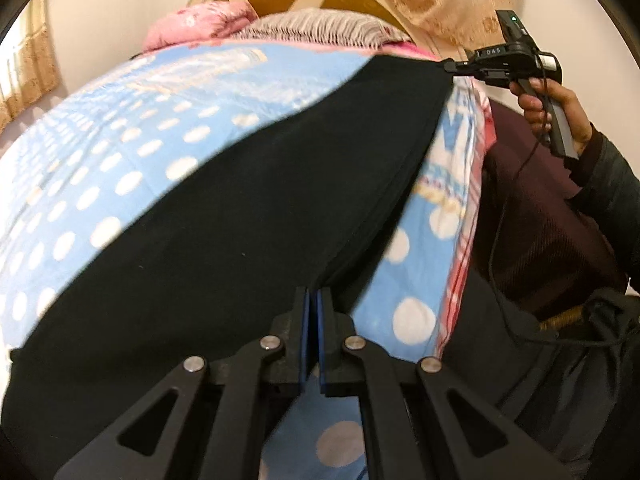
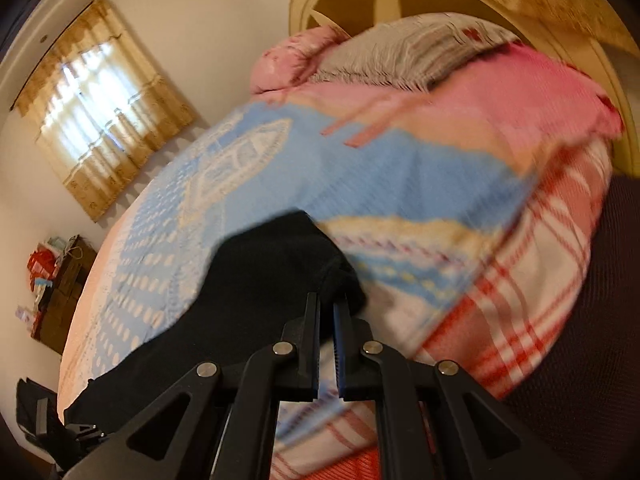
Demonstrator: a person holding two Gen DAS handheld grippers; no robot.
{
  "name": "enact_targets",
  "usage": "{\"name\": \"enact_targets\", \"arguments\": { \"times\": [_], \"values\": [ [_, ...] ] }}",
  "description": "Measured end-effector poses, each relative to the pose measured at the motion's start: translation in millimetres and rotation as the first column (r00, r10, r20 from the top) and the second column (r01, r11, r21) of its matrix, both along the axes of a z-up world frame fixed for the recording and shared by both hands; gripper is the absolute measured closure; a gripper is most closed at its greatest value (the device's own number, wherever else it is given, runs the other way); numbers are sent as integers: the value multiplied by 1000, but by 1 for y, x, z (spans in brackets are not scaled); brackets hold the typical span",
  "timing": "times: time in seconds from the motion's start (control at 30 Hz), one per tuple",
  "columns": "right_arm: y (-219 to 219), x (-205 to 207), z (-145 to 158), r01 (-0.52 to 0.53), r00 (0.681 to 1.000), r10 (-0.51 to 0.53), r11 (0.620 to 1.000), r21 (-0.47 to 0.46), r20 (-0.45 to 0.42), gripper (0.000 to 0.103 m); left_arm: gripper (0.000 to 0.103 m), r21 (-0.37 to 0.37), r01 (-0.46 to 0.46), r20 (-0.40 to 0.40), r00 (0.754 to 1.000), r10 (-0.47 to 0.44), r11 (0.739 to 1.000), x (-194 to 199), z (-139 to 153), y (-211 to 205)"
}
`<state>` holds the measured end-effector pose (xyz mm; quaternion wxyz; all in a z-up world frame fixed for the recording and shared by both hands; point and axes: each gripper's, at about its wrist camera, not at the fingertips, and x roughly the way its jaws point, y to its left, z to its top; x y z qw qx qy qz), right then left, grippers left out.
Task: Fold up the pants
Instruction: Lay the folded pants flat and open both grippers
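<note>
Both jaws were together and clamped on cloth. The left gripper had its blue pads pinched on the near edge of the black pants. The right gripper pinched a bunched corner of the same garment, with dark fabric gathered right at its tips.

The pants lay flat on the blue polka-dot blanket on the bed, as one long dark band. In the left wrist view the long axis ran from my left jaws diagonally up and right to the far corner. That far corner sat right at the tips of the right gripper, in the person's right hand. So I had one end per gripper, the cloth stretched between them, and its stacked edges ran along the band's right side.

The key relation: the two grip points were well apart, at opposite ends of the long axis. I judged the fold would be end to end, one end carried over onto the other.

Pose: both grippers pitched down toward the bed, the left one steeper. Right view was motion-blurred, so fine detail of that grip was unclear. The headboard and the pink pillow sat beyond, clear of the pants.
</note>
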<state>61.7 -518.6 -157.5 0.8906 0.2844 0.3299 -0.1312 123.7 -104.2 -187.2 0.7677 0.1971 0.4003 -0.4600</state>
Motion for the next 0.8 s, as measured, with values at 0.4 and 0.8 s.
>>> {"name": "enact_targets", "arguments": {
  "times": [0.4, 0.8],
  "values": [
    [-41, 42, 42, 1, 999, 0, 1000, -21, 53, 65, 91, 18, -1, 34, 999, 1, 1000, -6, 3, 1],
    [-11, 102, 16, -216, 975, 218, 975, 54, -47, 98, 48, -70, -124, 76, 989, 130, 990, 15, 19, 33]
  ]
}}
